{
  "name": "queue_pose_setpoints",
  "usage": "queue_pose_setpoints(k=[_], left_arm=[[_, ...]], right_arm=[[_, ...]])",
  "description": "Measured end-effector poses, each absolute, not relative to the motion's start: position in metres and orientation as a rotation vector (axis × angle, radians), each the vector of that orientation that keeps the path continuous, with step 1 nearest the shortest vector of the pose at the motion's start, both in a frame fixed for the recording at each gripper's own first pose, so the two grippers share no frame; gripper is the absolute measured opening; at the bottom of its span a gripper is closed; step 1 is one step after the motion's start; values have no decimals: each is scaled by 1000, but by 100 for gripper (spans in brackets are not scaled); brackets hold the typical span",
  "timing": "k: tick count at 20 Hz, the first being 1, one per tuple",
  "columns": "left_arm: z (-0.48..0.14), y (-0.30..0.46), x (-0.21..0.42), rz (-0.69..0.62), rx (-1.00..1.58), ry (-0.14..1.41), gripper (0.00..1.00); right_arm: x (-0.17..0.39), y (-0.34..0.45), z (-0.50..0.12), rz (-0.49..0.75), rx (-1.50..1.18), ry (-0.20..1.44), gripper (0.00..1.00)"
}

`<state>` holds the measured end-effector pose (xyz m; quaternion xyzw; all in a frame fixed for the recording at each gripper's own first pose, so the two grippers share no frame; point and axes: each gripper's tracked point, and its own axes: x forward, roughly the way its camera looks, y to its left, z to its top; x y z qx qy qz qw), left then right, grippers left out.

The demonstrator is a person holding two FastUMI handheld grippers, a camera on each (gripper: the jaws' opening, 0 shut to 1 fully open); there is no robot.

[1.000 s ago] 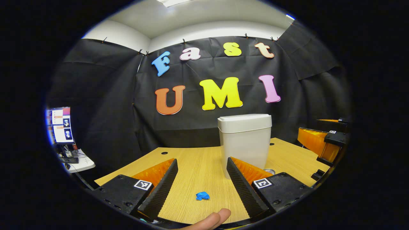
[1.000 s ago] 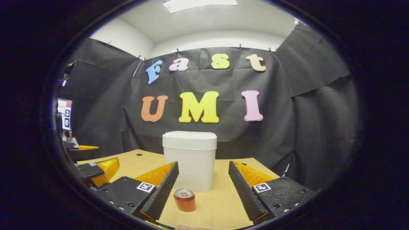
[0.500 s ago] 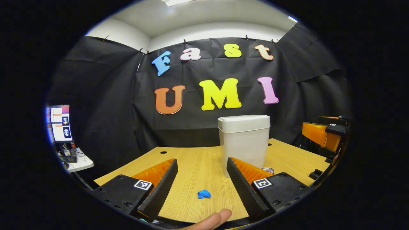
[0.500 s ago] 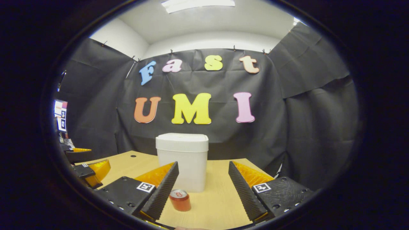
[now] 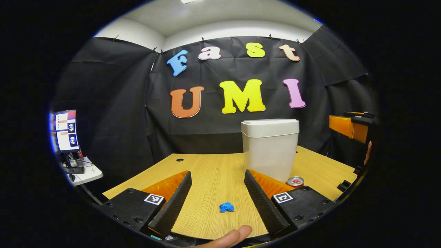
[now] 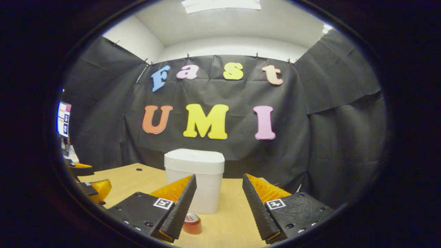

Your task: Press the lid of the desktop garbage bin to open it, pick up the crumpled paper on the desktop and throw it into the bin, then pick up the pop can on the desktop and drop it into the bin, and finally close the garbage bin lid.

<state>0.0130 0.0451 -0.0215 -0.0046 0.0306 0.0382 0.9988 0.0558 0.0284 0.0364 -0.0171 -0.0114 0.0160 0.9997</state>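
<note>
A white garbage bin [image 5: 270,148] stands on the wooden desk with its lid down; it also shows in the right gripper view [image 6: 195,175]. A small blue crumpled paper [image 5: 226,207] lies on the desk between the fingers of my left gripper [image 5: 217,181], which is open and empty above it. A red pop can [image 5: 295,181] stands right of the bin's base. In the right gripper view the can [image 6: 192,223] sits low, just beside the left finger of my right gripper [image 6: 219,184], which is open and empty. The right gripper [image 5: 351,125] also shows at the far right of the left gripper view.
The wooden desk [image 5: 210,172] has cable holes near its back edge. A side table with a monitor [image 5: 63,131] stands off to the left. A person's fingertip [image 5: 232,236] shows at the bottom of the left gripper view. The left gripper [image 6: 93,187] appears at the left.
The right gripper has risen and moved forward, so the bin top shows more and the can sits lower in its view. The left gripper shifted slightly; both stay open.
</note>
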Motion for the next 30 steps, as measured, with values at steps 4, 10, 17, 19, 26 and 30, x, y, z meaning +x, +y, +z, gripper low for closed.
queue_pose_setpoints(k=[4,10,17,19,26,30], left_arm=[[-35,53,20,112,6,110,99],[-41,60,23,126,8,131,99],[-41,71,23,139,-10,138,99],[-42,77,23,144,-21,141,99],[-50,112,26,204,-61,172,99],[-52,117,27,209,-96,190,99]], right_arm=[[85,47,63,103,24,-20,70],[136,63,88,106,3,18,27],[189,95,77,157,11,164,0],[206,104,71,152,-15,197,0],[242,108,33,118,0,329,0],[242,110,22,121,35,393,0]])
